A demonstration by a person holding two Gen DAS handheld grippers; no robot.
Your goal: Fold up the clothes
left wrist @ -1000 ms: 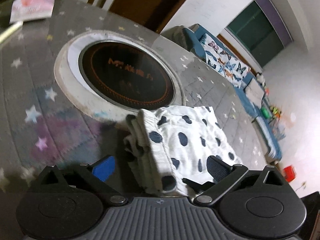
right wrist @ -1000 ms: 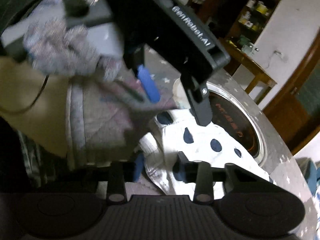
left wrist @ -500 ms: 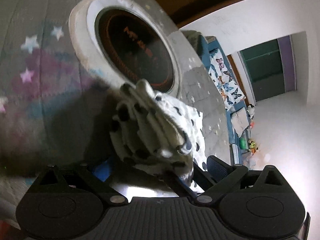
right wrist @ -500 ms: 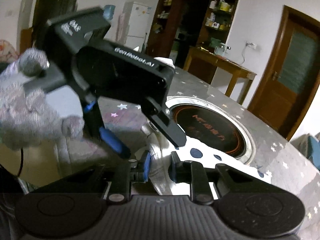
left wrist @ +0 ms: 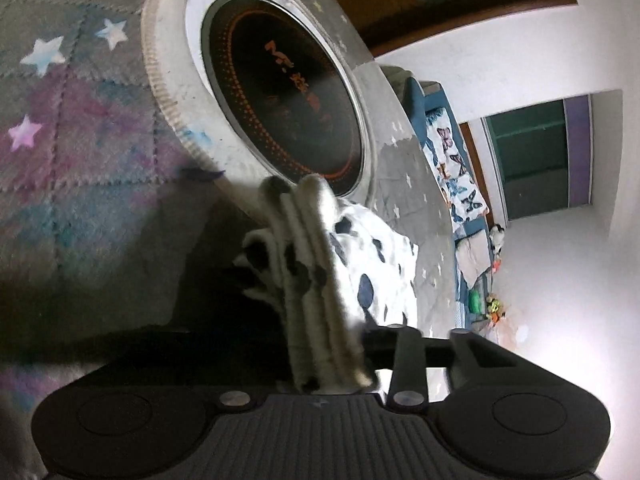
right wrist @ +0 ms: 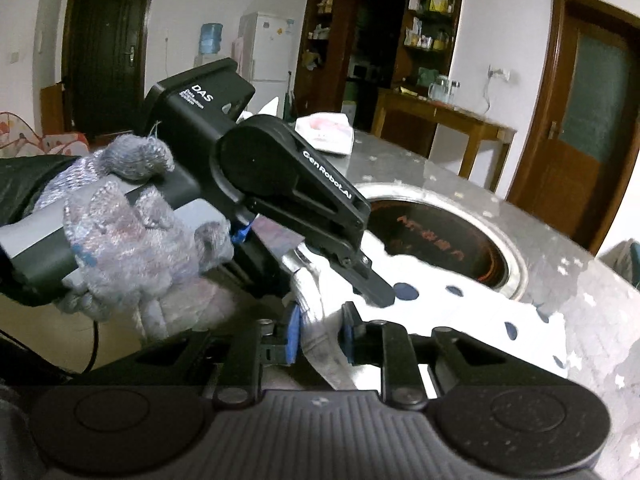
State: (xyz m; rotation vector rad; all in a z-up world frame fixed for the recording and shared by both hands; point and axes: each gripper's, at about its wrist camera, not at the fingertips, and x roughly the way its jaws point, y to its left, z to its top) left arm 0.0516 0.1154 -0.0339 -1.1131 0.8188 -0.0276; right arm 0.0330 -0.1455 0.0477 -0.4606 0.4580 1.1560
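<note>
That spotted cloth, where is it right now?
The spotted cloth lies on the star-patterned table just in front of the round cooktop, its bunched near edge pinched by the left gripper and right gripper.

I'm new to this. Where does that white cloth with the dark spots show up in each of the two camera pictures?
Left wrist view: the spotted cloth sits lower centre, its bunched edge running down into the left gripper.
Right wrist view: lower centre to right, its edge pinched in the right gripper.
Shared landmark: the round cooktop set in the table, just behind the cloth in both views.
</note>
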